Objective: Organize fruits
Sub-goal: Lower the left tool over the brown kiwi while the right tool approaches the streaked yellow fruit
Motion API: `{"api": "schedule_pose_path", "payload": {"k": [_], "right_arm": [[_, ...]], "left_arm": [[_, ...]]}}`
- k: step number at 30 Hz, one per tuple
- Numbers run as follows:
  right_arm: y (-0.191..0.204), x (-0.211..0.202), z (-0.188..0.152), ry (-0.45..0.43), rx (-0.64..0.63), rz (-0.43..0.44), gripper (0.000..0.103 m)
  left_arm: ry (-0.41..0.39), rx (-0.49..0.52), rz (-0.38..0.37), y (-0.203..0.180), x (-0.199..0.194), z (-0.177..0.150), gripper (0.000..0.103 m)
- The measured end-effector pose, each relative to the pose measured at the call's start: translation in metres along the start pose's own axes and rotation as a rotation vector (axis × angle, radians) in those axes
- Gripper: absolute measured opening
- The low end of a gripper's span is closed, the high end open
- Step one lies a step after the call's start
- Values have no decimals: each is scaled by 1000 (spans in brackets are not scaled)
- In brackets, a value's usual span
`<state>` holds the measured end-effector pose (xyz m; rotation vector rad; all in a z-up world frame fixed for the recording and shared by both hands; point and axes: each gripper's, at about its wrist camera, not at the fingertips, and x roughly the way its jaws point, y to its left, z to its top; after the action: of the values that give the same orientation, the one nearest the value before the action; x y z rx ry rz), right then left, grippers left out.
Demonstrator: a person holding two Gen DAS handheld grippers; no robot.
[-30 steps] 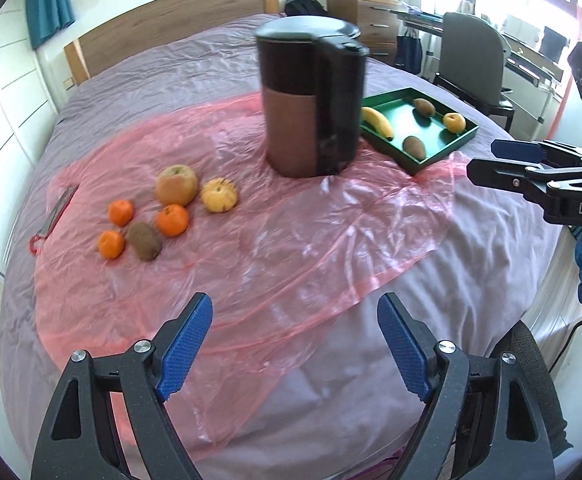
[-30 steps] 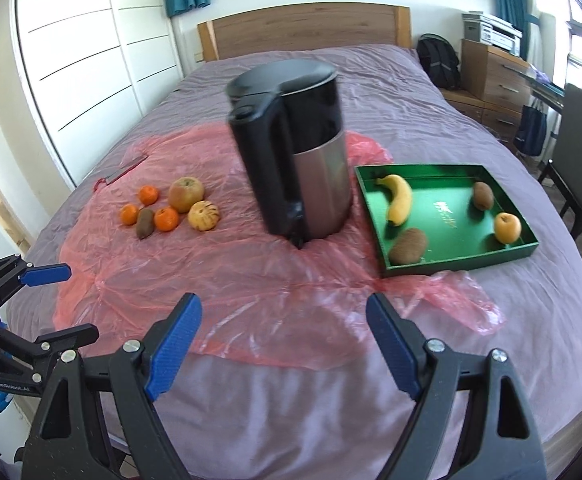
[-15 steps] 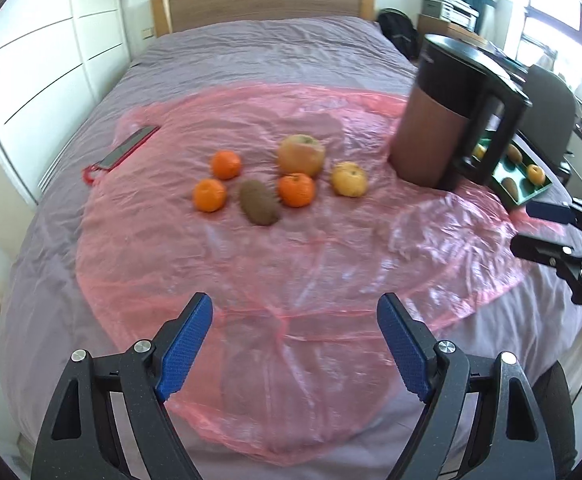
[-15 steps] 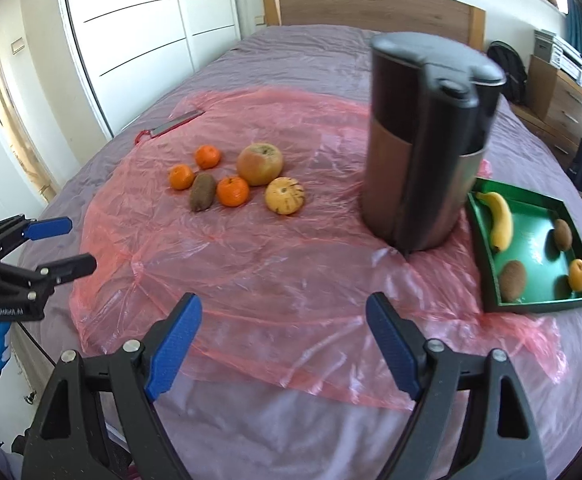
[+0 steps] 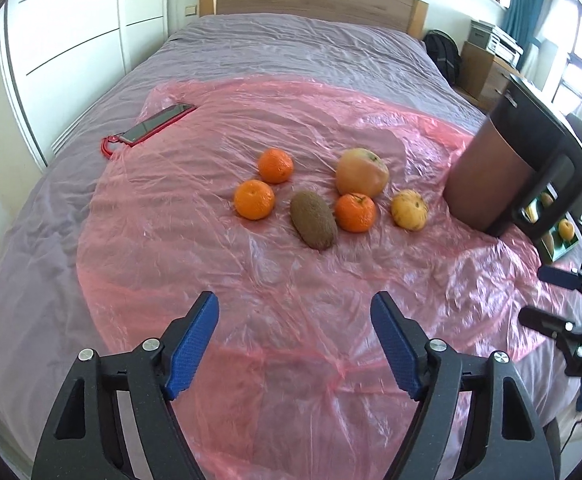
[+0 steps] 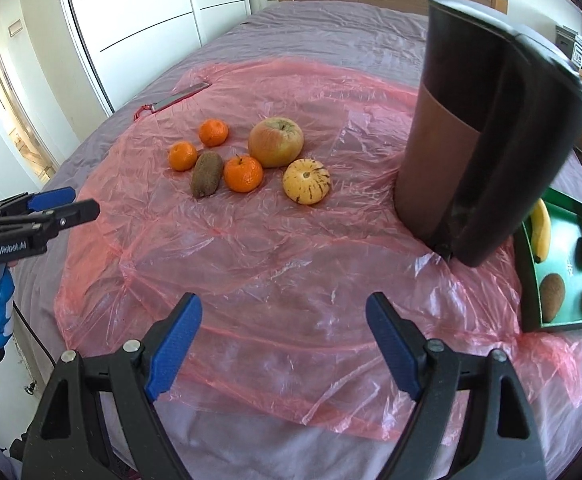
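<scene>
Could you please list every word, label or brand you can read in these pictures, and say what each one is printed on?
"GenRobot.AI": white lettering on the body of the left gripper, in the right wrist view.
"DA": white letters on the body of the right gripper, cut off by the picture's edge in the left wrist view.
Pale print on the green tray floor: too small to read.
Book spines on the high shelf: too blurred to read.

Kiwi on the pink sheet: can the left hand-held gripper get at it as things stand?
Probably yes. The left hand-held gripper is open and empty, and only bare pink sheet lies between it and the kiwi. An orange sits close beside the kiwi, so one finger might nudge it.
</scene>
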<state>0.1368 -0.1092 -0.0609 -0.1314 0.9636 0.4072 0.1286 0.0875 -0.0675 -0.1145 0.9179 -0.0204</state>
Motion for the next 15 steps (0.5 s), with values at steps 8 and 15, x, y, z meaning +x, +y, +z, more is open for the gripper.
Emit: {"api": "schedule_pose_path", "payload": {"k": [8,15], "right_arm": [[7,29,19,2,-27,6,103],[5,58,34,6,-38,18,103]], "left_arm": [[14,-60,-19,3,34,20,65],[38,-127,-41,4,67,33,64]]}}
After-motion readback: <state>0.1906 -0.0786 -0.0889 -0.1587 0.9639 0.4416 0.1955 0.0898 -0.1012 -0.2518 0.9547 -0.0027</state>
